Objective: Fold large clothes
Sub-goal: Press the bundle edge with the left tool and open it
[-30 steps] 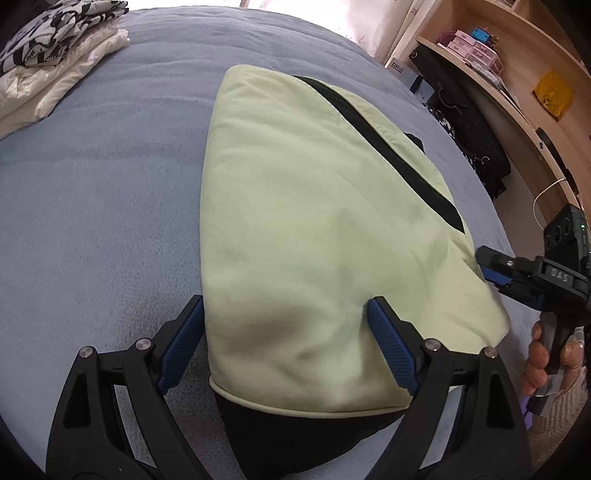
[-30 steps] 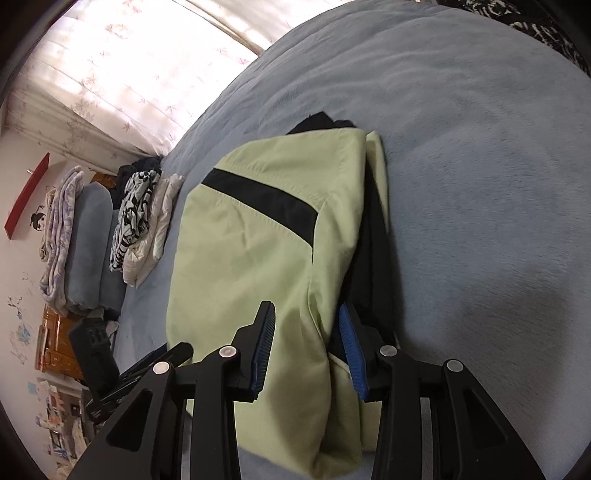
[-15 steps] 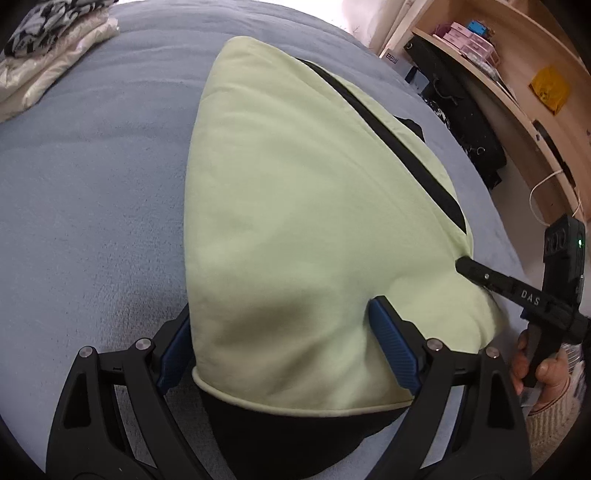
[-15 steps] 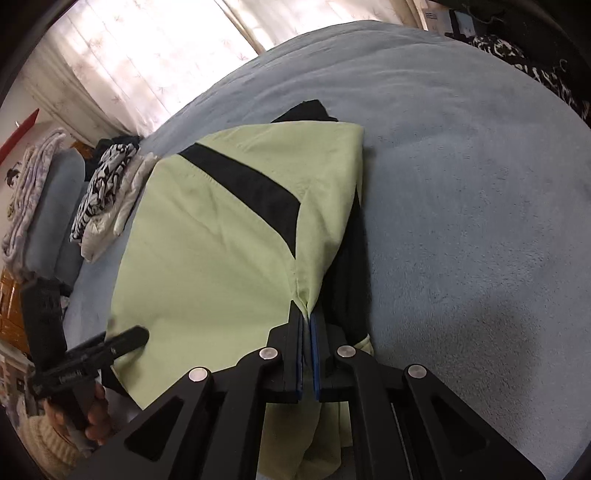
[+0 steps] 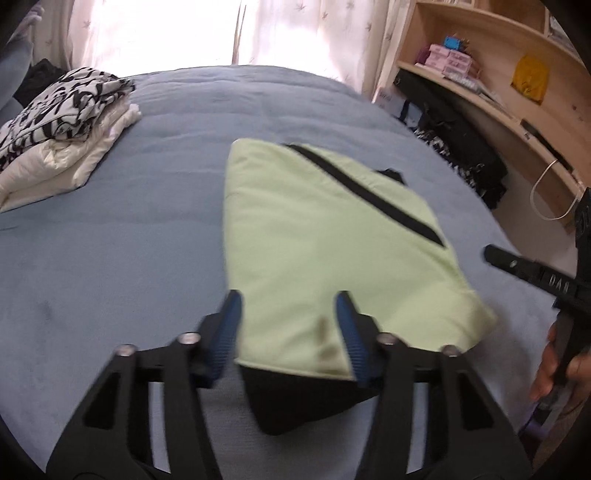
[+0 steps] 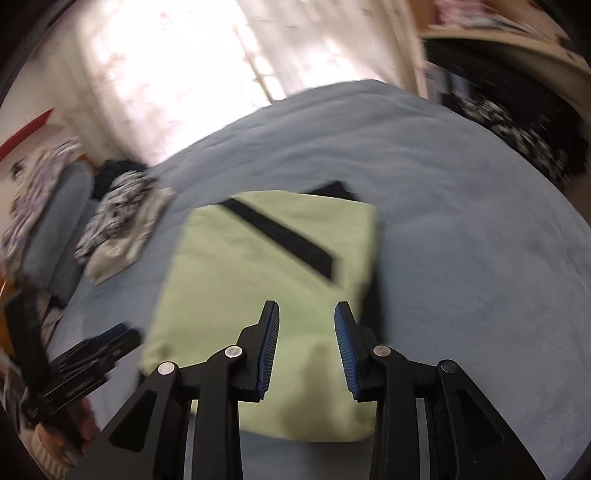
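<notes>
A light green garment [image 5: 325, 229] with a black stripe and black lining lies folded on the blue bed cover [image 5: 129, 240]. My left gripper [image 5: 288, 321] hovers over its near edge. Its jaws are closing, still apart, and the cloth lies below them without being pinched. In the right wrist view my right gripper [image 6: 306, 332] hangs above the garment [image 6: 240, 266] near its right fold. Its jaws are opening and grip nothing. Each gripper shows in the other's view: the right gripper [image 5: 535, 273] at the right edge, held by a hand [image 5: 550, 369], and the left gripper [image 6: 92, 350] at the lower left.
A stack of folded clothes [image 5: 62, 122], patterned on top and white below, sits at the far left of the bed. A wooden shelf unit [image 5: 480, 74] and black bags [image 5: 458, 147] stand to the right. Curtains [image 5: 221, 33] hang behind the bed.
Both grippers rose and drew back from the garment. The right one, shut on the fold half a second ago, let go. The left jaws came closer together. The garment now lies flat.
</notes>
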